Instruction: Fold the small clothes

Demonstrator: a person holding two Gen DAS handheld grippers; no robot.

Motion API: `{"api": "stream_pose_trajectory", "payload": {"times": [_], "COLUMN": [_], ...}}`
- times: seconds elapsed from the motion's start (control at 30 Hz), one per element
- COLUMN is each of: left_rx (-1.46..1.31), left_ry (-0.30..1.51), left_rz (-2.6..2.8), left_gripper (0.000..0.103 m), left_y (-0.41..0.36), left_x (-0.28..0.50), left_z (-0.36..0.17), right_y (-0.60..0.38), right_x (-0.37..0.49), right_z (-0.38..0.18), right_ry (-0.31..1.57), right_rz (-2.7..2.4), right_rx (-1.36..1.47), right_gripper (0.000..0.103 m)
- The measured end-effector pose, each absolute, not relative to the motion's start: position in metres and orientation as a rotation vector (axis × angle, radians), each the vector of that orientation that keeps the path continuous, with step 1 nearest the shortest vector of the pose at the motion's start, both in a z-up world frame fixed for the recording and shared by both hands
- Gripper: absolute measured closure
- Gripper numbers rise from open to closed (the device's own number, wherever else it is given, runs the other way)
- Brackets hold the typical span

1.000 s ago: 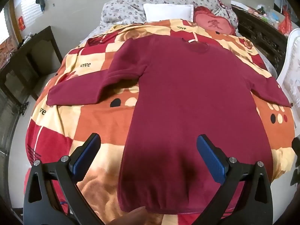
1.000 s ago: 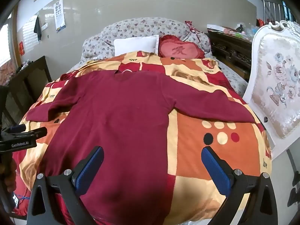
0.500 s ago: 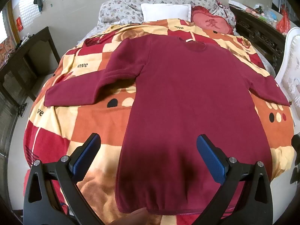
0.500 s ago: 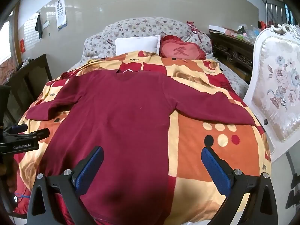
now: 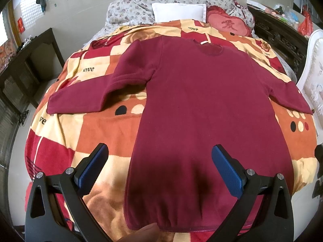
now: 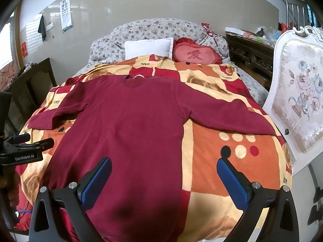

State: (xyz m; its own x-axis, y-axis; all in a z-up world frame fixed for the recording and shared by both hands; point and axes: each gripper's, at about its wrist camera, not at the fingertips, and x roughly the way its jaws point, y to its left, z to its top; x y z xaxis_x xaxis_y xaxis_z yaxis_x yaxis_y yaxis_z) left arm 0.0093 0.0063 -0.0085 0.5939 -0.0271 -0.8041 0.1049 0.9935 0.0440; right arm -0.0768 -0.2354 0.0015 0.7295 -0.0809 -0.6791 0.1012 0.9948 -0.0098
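Left tool [image 5: 159,166], right tool [image 6: 164,178] spread wide above sweater [image 5: 201,121].

- A long-sleeved top [image 5: 201,104] is laid flat on a blanket [image 5: 97,129] that covers the bed, neck toward the pillows, sleeves spread to both sides.
- A cushion [image 6: 149,48] and a heart-shaped pillow [image 6: 196,53] are set behind the blanket, side by side.
- A chair [image 6: 298,100] is placed right of the bed.
- A cabinet [image 5: 22,68] is placed to the left.

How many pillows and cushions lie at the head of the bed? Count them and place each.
2: a white pillow in the middle and a red heart cushion right of it, touching. Others may be hidden under the floral quilt.
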Motion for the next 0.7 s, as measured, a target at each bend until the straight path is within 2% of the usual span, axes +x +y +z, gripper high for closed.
{"api": "stream_pose_trajectory", "payload": {"times": [0.7], "left_rx": [0.088], "left_ry": [0.938], "left_rz": [-0.081], "left_gripper": [0.0], "left_y": [0.0068], "left_x": [0.0108], "left_z": [-0.0136], "right_y": [-0.2347], "right_x": [-0.0761], "right_z": [0.0008], "right_ry": [0.748], "right_rz": [-0.102], "right_rx": [0.029], "right_gripper": [0.0]}}
